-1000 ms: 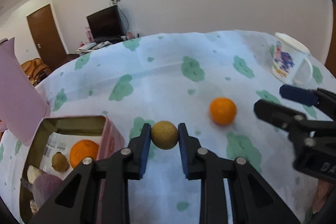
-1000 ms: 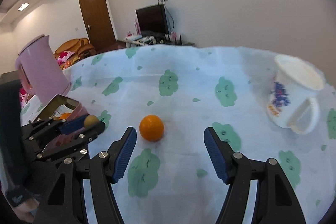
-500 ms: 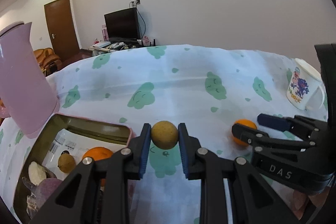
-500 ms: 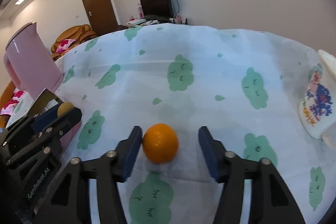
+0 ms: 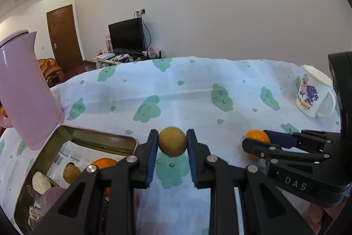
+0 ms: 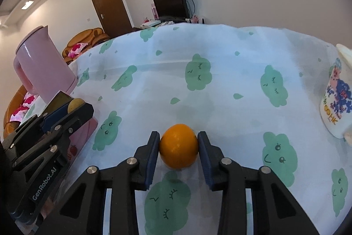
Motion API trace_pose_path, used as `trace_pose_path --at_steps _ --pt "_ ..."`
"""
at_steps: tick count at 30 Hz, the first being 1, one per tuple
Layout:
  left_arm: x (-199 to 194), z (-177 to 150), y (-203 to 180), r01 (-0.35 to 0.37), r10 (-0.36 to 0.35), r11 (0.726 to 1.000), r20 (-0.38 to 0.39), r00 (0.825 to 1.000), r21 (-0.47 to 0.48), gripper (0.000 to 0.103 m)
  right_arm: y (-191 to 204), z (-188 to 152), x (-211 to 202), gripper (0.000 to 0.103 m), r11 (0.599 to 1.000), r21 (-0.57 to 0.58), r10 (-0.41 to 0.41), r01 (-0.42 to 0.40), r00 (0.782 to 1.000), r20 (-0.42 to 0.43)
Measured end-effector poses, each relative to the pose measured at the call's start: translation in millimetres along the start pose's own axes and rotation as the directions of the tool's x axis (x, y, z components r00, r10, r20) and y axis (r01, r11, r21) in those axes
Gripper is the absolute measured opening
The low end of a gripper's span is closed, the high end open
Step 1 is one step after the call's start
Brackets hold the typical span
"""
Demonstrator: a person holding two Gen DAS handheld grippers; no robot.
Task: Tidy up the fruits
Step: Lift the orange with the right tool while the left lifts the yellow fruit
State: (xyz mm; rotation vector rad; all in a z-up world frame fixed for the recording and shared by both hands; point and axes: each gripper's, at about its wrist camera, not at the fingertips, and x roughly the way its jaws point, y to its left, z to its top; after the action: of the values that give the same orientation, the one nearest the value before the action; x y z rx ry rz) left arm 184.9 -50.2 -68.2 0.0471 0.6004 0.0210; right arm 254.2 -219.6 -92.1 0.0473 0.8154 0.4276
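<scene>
My left gripper is shut on a small yellow-brown round fruit and holds it above the tablecloth, just right of the pink tin box. The box holds an orange, a small brown fruit and other pieces. My right gripper is shut on an orange that sits on the cloth. The right gripper also shows in the left wrist view, with the orange between its fingers. The left gripper shows at left in the right wrist view.
A pink kettle stands behind the box on the left; it also shows in the right wrist view. A white printed mug stands at the far right, close to the right gripper's side. The tablecloth has green cloud prints.
My right gripper has closed in on the orange and now grips it. My left gripper still holds the yellow-brown fruit and has shifted slightly beside the box.
</scene>
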Motion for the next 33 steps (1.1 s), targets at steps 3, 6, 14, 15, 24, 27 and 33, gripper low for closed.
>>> trace_pose_path --at_steps 3,6,14,15,24,27,33 --pt "-4 0 1 0.005 -0.005 1.0 0.023 1.0 -0.003 0.027 4 0 -6 0.037 1.0 -0.019 -0.011 0.011 0.999 0.032" --pt "-7 0 1 0.008 -0.008 1.0 0.037 0.999 -0.001 0.027 10 -1 -14 0.037 0.998 -0.05 -0.022 0.026 0.997 0.073" --pt "-11 -1 1 0.011 -0.011 1.0 0.054 0.998 0.001 0.027 13 -3 -28 0.037 0.997 -0.064 -0.025 0.035 0.988 0.151" --pt "-11 -1 1 0.011 -0.011 1.0 0.057 0.998 0.001 0.027 13 -3 -29 0.037 0.997 -0.066 -0.025 0.036 0.987 0.158" --pt "-19 -2 -1 0.009 -0.009 1.0 0.093 0.996 0.006 0.027 20 -7 -44 0.037 0.993 -0.1 -0.033 0.058 0.97 0.241" --pt "-21 -3 -2 0.01 -0.011 1.0 0.104 0.995 0.012 0.027 20 -8 -47 0.037 0.993 -0.099 -0.036 0.063 0.966 0.258" --pt "-24 -4 -3 0.014 -0.016 1.0 0.119 0.993 0.018 0.027 20 -10 -53 0.037 0.993 -0.095 -0.038 0.068 0.957 0.289"
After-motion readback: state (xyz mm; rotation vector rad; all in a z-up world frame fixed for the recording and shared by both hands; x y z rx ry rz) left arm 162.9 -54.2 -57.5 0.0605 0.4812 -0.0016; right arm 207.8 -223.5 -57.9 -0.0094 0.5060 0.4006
